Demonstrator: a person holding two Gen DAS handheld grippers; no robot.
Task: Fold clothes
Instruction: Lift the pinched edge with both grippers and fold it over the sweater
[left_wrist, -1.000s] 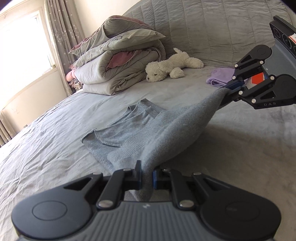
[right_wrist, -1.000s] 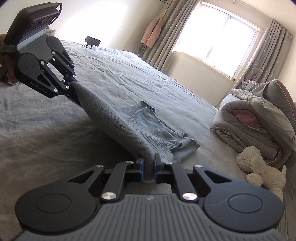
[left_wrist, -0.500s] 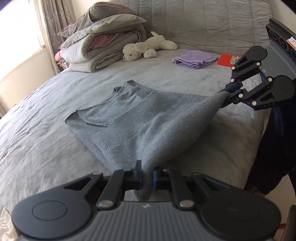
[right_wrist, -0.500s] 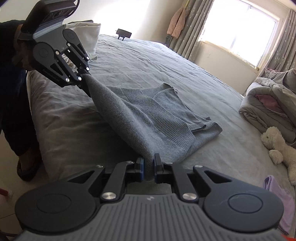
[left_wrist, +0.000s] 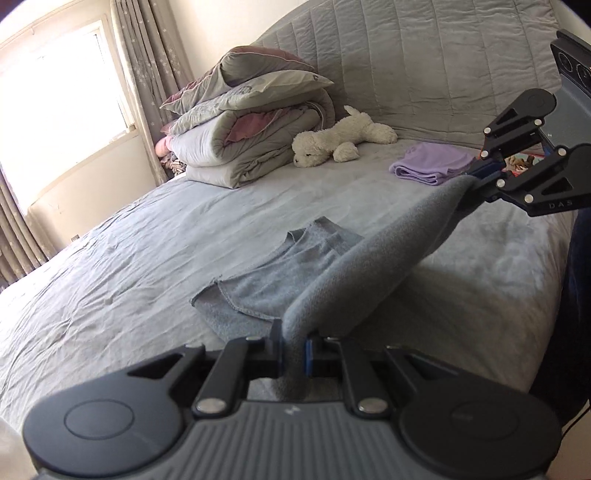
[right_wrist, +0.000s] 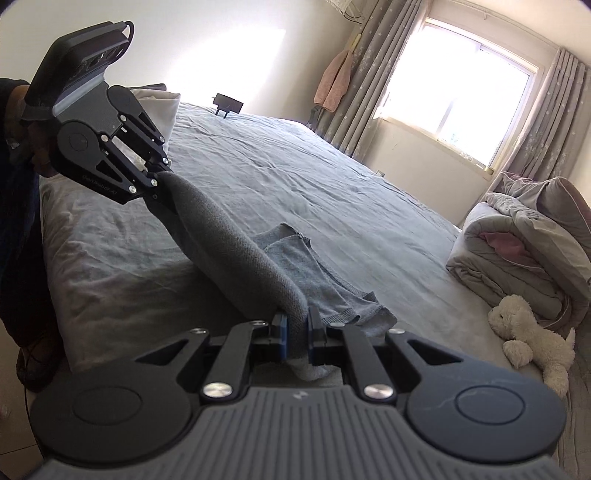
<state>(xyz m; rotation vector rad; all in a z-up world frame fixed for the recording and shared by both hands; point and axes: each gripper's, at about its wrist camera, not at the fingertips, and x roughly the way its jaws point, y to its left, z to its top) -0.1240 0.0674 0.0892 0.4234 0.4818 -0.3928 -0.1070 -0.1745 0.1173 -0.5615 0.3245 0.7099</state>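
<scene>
The grey knit top (left_wrist: 295, 273) lies partly on the bed (left_wrist: 147, 240), near its middle in the left wrist view, with its far part spread flat on the sheet and its near edge lifted off the bed into a taut ridge. That ridge runs from the left gripper (left_wrist: 293, 350) at 6 o'clock up to the right gripper (left_wrist: 469, 182) at 2 o'clock. The left gripper's jaws are pinched together on one end of the lifted edge, cloth bunched between the blue pads and hanging a little below them. The right gripper's jaws are likewise clamped on the other end of the same edge.

In the right wrist view the same top (right_wrist: 306, 273) stretches from the right gripper (right_wrist: 295, 332) at 6 o'clock to the left gripper (right_wrist: 162, 177) at 10 o'clock, and its flat part lies on the sheet just beyond the ridge, toward 3 o'clock.

Farther out in the left wrist view, a folded lilac cloth (left_wrist: 428, 166) rests on the bed at 1 o'clock, close behind the right gripper's tips. A white plush dog (left_wrist: 340, 142) lies at 12 o'clock, just beside a stack of folded duvets and pillows (left_wrist: 247, 122) at 11 o'clock. Behind these stands a quilted grey headboard (left_wrist: 424, 66). A window (left_wrist: 62, 96) with a curtain (left_wrist: 147, 74) fills the 10 o'clock side. A dark-clothed part of the person (left_wrist: 576, 314) shows at 3 o'clock.
</scene>
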